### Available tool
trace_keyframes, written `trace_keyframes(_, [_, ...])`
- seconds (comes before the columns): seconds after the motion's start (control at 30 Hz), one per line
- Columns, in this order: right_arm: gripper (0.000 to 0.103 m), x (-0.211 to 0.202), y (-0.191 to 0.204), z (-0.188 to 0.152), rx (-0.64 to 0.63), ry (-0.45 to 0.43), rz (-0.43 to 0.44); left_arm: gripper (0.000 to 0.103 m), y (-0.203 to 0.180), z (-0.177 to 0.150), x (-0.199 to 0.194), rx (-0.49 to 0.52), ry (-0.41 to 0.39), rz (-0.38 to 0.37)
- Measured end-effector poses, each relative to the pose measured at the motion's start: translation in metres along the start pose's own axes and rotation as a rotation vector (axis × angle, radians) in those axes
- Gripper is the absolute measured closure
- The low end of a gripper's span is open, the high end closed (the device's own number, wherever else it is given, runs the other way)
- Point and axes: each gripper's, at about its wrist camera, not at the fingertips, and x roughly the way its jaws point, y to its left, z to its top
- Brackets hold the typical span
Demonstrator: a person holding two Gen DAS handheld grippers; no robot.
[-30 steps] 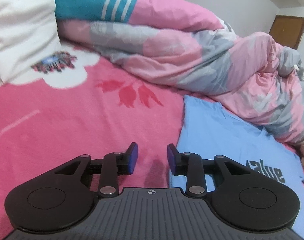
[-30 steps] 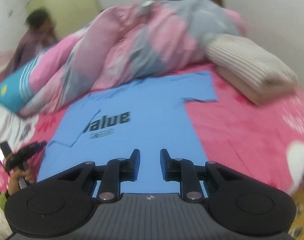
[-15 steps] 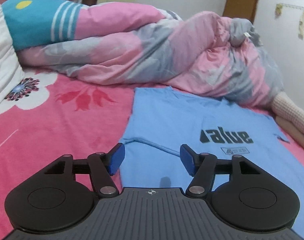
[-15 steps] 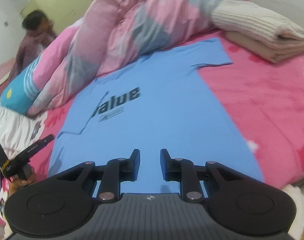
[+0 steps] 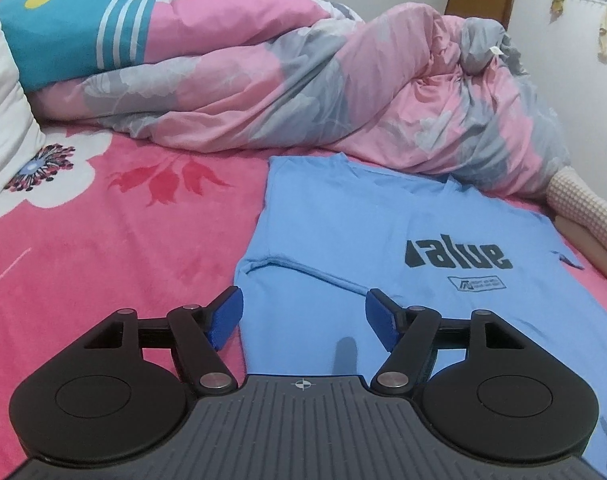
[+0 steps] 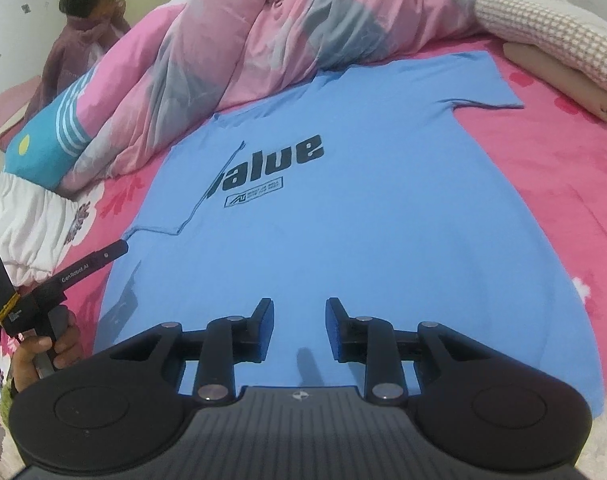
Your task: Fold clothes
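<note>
Blue cotton, spread flat — the T-shirt (image 6: pixel 343 216) lies face up on the pink flowered bedspread (image 5: pixel 103 240), its black "value" print (image 6: pixel 271 160) readable from the right wrist view. Its left sleeve (image 5: pixel 287 240) is already folded in over the chest, covering the start of the word, while the other sleeve (image 6: pixel 483 84) lies out flat towards the far side. The collar end runs up against a rumpled pink-and-grey duvet (image 5: pixel 323 92) heaped along the back of the bed.

The left gripper (image 5: pixel 303 320) hangs low over the shirt's left edge, jaws spread wide and holding nothing; one blue pad (image 5: pixel 225 318) sits over the bedspread just outside the hem, the other over the blue cloth. The right gripper (image 6: pixel 297 328) hovers over the lower part of the shirt, near the bottom hem, its jaws parted rather less and likewise empty. From the right wrist view you can see a hand (image 6: pixel 43 356) wrapped around the left gripper's handle at the bed's near-left corner.

A folded cream waffle-knit blanket (image 6: pixel 551 28) rests on a tan folded cloth (image 6: pixel 559 76) beside the spread sleeve, apart from the shirt. At the other end are a teal striped pillow (image 5: pixel 71 40) and a white ruffled cushion (image 6: pixel 31 220). A second person in a mauve top (image 6: pixel 71 52) sits beyond the pillow — well away from the shirt.
</note>
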Motion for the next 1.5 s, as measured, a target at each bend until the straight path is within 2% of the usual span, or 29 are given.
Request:
trace_keyframes(0.13, [0.066,0.001,0.005,-0.001,-0.012,0.001,-0.003,0.035,0.0,-0.001,0.002,0.001,0.006,0.004])
trace_keyframes(0.53, [0.064,0.002,0.005,-0.002,-0.012,0.007,-0.009,0.035,-0.001,-0.004,0.006,0.013,0.019,0.012])
trace_keyframes(0.93, [0.064,-0.018,-0.03,0.003,0.056,-0.066,0.03,0.035,0.001,0.001,0.0,0.014,-0.013,0.016])
trace_keyframes(1.1, [0.064,-0.027,-0.044,0.006,0.085,-0.097,0.047,0.035,-0.015,0.005,-0.004,0.046,-0.024,0.006])
trace_keyframes(1.17, [0.064,-0.03,-0.064,0.012,0.128,-0.119,0.069,0.035,-0.026,0.008,-0.005,0.058,-0.004,0.002])
trace_keyframes(1.33, [0.064,-0.024,-0.122,0.031,0.225,-0.172,0.113,0.035,-0.068,0.03,-0.003,0.162,0.029,0.007])
trace_keyframes(1.5, [0.064,0.009,-0.19,0.059,0.336,-0.217,0.135,0.035,-0.129,0.076,0.017,0.194,0.042,-0.071])
